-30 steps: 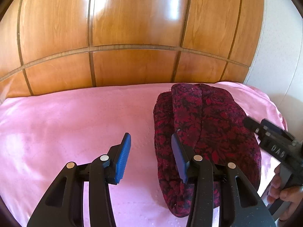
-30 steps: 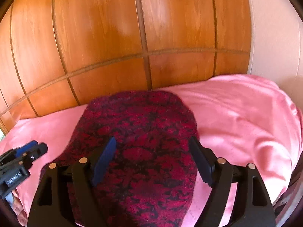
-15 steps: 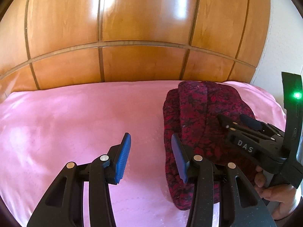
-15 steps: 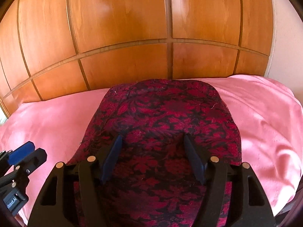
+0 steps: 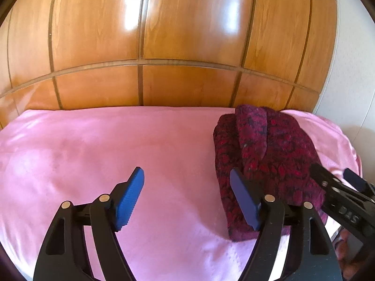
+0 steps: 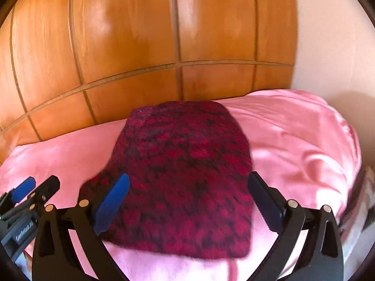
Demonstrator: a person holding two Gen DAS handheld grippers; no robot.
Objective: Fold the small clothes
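A folded dark red and black patterned garment (image 5: 267, 161) lies on the pink bed cover (image 5: 117, 154), at the right of the left wrist view and in the middle of the right wrist view (image 6: 185, 175). My left gripper (image 5: 187, 199) is open and empty, above the cover just left of the garment. My right gripper (image 6: 187, 203) is open and empty, held above the garment's near half. It also shows at the right edge of the left wrist view (image 5: 337, 182).
A wooden panelled headboard (image 5: 164, 46) stands along the far edge of the bed. A pale wall (image 5: 351, 70) is on the right. The cover drops off at the bed's right edge (image 6: 346, 164).
Both grippers have pulled back and up from the garment. The right gripper's jaws stand wider than half a second ago. The garment lies folded as before.
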